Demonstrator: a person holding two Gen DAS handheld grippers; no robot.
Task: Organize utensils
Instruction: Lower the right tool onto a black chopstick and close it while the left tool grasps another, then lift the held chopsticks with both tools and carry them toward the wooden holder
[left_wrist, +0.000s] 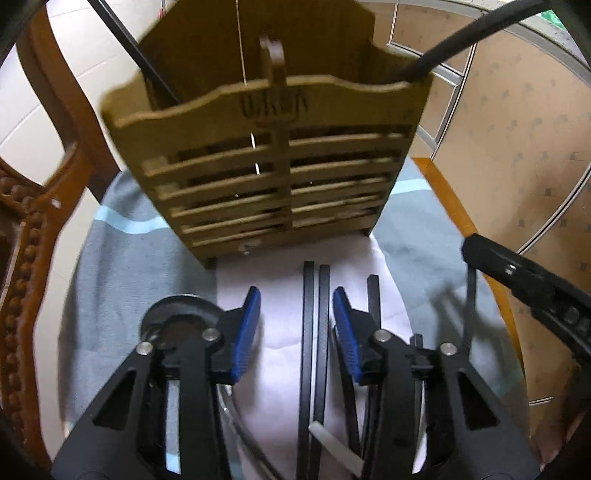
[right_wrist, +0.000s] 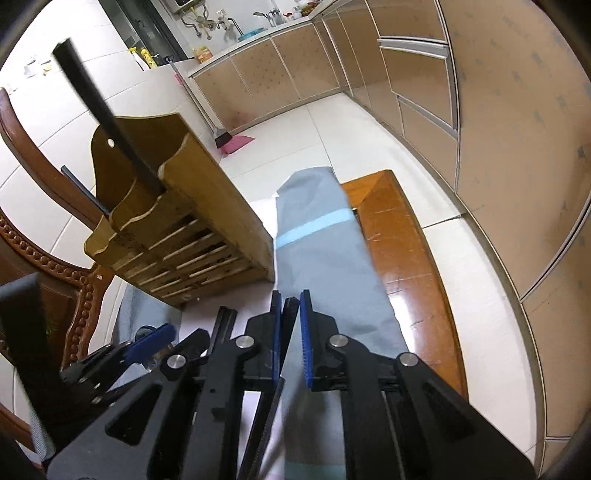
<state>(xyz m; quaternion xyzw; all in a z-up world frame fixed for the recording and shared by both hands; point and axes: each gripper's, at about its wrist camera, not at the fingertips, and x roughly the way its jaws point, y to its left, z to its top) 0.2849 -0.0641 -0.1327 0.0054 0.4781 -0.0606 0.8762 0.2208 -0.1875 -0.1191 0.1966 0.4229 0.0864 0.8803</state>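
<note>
A slatted wooden utensil holder (left_wrist: 273, 173) stands on the cloth ahead, with black utensil handles (left_wrist: 439, 51) sticking out of it. Two black chopsticks (left_wrist: 314, 332) lie side by side on a white cloth (left_wrist: 277, 325). My left gripper (left_wrist: 296, 306) is open and straddles them, its blue pads clear of both. Another black stick (left_wrist: 373, 295) lies just right of it. In the right wrist view my right gripper (right_wrist: 290, 299) is shut on a thin black chopstick (right_wrist: 273, 406), beside the holder (right_wrist: 207, 206). A blue pad of the left gripper (right_wrist: 151, 339) shows low on the left.
A grey cloth with a light blue stripe (right_wrist: 321, 229) covers the brown wooden table (right_wrist: 399, 236). A carved wooden chair (left_wrist: 26, 258) stands at the left. A round dark object (left_wrist: 177, 314) lies under the left finger. Cabinets (right_wrist: 424, 92) line the right; a broom and pink dustpan (right_wrist: 236, 142) rest on the floor.
</note>
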